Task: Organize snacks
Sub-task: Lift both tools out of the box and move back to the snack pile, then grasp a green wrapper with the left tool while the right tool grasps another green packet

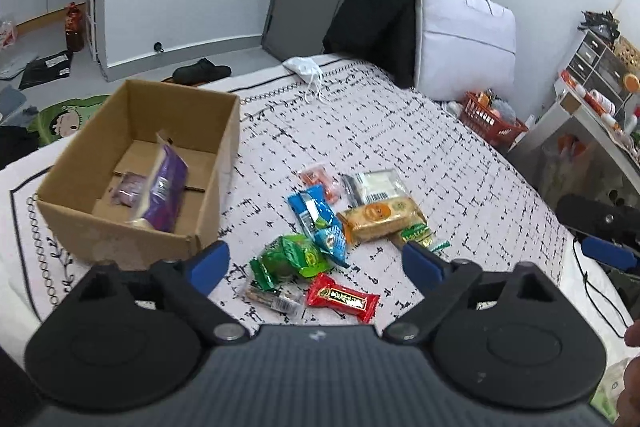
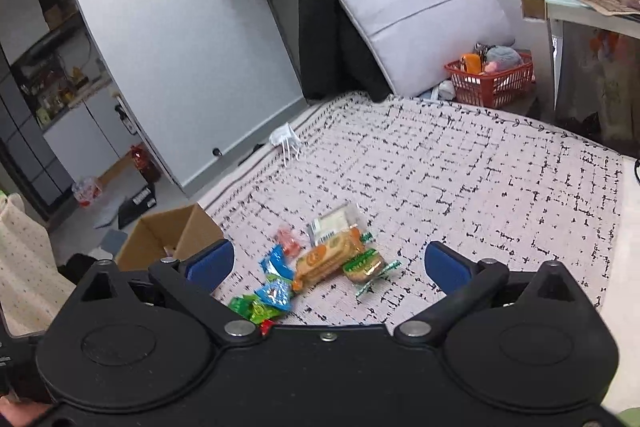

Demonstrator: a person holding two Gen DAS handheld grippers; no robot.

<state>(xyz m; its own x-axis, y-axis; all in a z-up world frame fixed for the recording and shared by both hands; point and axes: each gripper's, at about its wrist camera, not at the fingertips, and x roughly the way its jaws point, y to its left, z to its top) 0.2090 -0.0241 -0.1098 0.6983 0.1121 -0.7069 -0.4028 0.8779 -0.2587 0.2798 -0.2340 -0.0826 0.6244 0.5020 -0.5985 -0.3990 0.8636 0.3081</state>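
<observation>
Several wrapped snacks lie in a cluster on the patterned bed cover [image 1: 400,131]: a green pack [image 1: 294,257], a red bar [image 1: 343,299], a blue pack [image 1: 318,223], an orange biscuit pack [image 1: 380,217] and a white pack [image 1: 378,183]. A cardboard box [image 1: 132,227] at the left holds a purple pack [image 1: 164,191]. My left gripper [image 1: 316,267] hangs open just above the green pack and red bar. My right gripper [image 2: 330,265] is open over the same cluster, where the orange biscuit pack [image 2: 326,261] and blue pack [image 2: 276,281] show. The right gripper's blue finger [image 1: 608,253] shows at the left view's right edge.
A white bag [image 1: 464,39] and black jacket [image 1: 376,3] lean at the bed's far end, beside a red basket [image 1: 490,119]. A white mask [image 1: 306,67] lies on the far cover. A cluttered desk [image 1: 592,115] stands at the right. Floor clutter lies beyond the box.
</observation>
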